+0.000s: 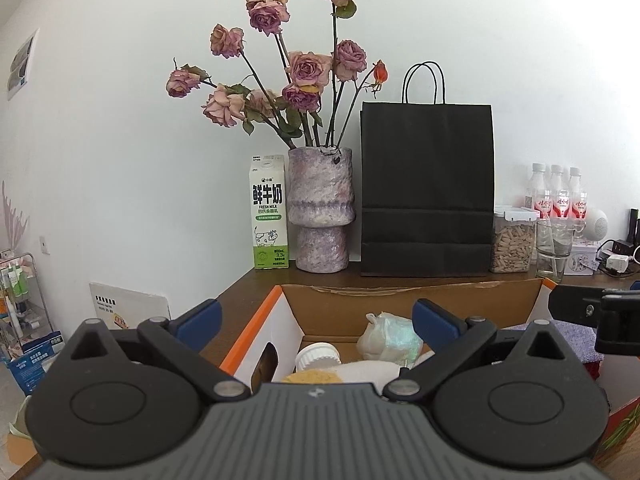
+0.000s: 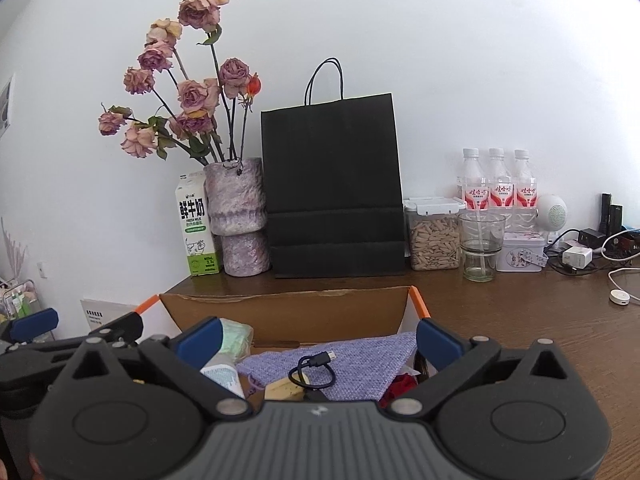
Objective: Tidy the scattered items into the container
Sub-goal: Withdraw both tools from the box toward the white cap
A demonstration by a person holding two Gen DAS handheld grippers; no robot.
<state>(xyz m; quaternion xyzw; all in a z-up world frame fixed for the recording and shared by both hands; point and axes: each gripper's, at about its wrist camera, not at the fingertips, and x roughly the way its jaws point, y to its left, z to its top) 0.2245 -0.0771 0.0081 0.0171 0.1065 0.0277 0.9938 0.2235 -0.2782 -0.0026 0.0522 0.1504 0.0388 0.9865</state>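
The tabletop [image 2: 540,320] carries a cardboard box [image 2: 288,312] with orange edges, standing open just in front of both tongs. The box already holds the gathered items: a lavender cloth [image 2: 360,364], a white plastic bag [image 1: 390,338], a white-capped bottle [image 1: 318,356] and a short black cable [image 2: 314,372] coiled on the cloth.

The left tongs [image 1: 316,320] stand fully spread over the left half of the box, pinching nothing. The right tongs [image 2: 318,338] stand fully spread over the right half, also empty.

The contents lie directly ahead of and below both tongs. No loose item shows on the bare tabletop near the box; judged from this, the deposit is complete and each hand must next withdraw clear of the box walls.
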